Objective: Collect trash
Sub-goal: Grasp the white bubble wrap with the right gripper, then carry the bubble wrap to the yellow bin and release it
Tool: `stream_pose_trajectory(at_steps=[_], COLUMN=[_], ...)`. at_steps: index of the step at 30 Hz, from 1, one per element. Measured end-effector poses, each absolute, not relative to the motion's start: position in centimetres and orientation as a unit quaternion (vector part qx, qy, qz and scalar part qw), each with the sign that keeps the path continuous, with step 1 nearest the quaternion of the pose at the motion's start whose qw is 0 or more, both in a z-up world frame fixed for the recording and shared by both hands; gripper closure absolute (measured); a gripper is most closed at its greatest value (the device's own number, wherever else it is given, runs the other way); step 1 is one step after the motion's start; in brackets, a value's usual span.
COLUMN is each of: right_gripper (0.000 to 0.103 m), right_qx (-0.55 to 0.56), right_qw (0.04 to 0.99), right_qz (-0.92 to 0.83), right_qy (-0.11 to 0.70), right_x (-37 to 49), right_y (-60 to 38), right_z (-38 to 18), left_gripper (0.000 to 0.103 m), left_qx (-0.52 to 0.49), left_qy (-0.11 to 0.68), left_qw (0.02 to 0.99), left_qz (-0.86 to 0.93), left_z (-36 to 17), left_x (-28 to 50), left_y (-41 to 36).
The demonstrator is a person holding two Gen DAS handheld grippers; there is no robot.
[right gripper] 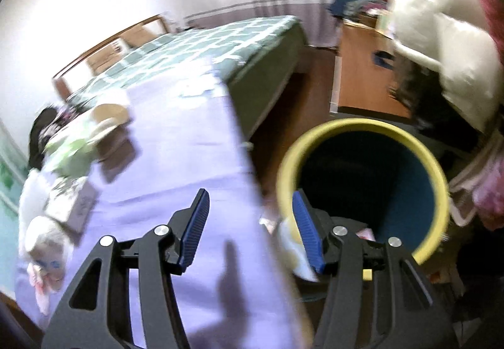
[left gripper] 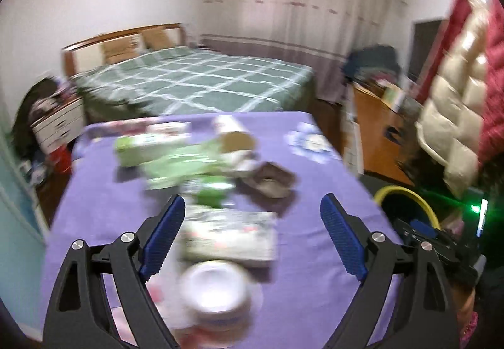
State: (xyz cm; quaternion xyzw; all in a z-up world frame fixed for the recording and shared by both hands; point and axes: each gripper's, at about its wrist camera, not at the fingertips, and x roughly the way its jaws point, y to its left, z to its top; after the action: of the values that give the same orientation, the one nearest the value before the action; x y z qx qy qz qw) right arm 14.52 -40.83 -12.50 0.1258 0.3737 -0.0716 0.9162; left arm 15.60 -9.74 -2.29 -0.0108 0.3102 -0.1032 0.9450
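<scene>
Trash (left gripper: 204, 172) lies blurred in one cluster on your purple-covered table (left gripper: 315, 254): one white bowl (left gripper: 217, 289), one flat printed pack (left gripper: 230, 235), one brown tray (left gripper: 267, 182), green wrappers. Your left gripper (left gripper: 252, 232) gapes wide, empty, above it. Your right gripper (right gripper: 250, 229) is spread wide and empty, straddling the table edge beside one yellow-rimmed bin (right gripper: 362, 185) on open floor.

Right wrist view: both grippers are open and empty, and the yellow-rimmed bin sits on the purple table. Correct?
Not quite. The right wrist view shows the yellow-rimmed bin standing on the floor beside the purple table, not on it. The rest holds: the left gripper and right gripper are both open and empty.
</scene>
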Motion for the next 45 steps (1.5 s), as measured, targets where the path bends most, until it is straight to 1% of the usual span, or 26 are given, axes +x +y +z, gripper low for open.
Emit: stream_pose_trajectory(at_steps=[8, 12, 20, 29, 32, 33, 34, 36, 39, 45], right_gripper=[0.05, 0.05, 0.05, 0.05, 0.057, 0.063, 0.071, 0.082, 0.087, 0.09], right_qx=[0.081, 0.067, 0.051, 0.018, 0.015, 0.014, 0.014, 0.019, 0.027, 0.057], right_qw=[0.924, 0.926, 0.927, 0.918, 0.911, 0.909, 0.907, 0.903, 0.904, 0.906], right_qz=[0.029, 0.063, 0.126, 0.16, 0.16, 0.16, 0.162, 0.167, 0.174, 0.192], right_qy=[0.374, 0.366, 0.349, 0.364, 0.379, 0.384, 0.389, 0.395, 0.39, 0.372], right_x=[17.1, 17.6, 17.8, 18.5, 19.1, 19.3, 19.4, 19.4, 19.2, 18.2], right_y=[-29.6, -25.4, -18.2, -12.3, -11.6, -11.6, -11.5, -11.4, -11.7, -12.6], right_z=[-10.8, -9.9, -7.9, -8.7, -9.5, -9.8, -10.0, -10.3, -10.1, -8.7], left_gripper=[0.015, 0.015, 0.015, 0.015, 0.014, 0.014, 0.014, 0.014, 0.014, 0.014], left_qx=[-0.04, -0.055, -0.068, -0.08, -0.079, -0.078, -0.078, -0.078, -0.078, -0.075], left_qy=[0.287, 0.286, 0.285, 0.286, 0.288, 0.288, 0.288, 0.289, 0.29, 0.292], left_qw=[0.957, 0.956, 0.954, 0.951, 0.951, 0.951, 0.951, 0.951, 0.95, 0.95], left_qz=[0.006, 0.035, 0.063, 0.086, 0.084, 0.083, 0.082, 0.081, 0.08, 0.078], left_z=[-2.8, -3.4, -4.0, -4.4, -4.5, -4.5, -4.6, -4.6, -4.7, -4.8], left_x=[14.6, 14.0, 13.3, 13.1, 13.1, 13.1, 13.1, 13.2, 13.2, 13.2], left_y=[1.4, 4.8, 7.9, 9.5, 9.3, 9.2, 9.2, 9.0, 8.9, 8.3])
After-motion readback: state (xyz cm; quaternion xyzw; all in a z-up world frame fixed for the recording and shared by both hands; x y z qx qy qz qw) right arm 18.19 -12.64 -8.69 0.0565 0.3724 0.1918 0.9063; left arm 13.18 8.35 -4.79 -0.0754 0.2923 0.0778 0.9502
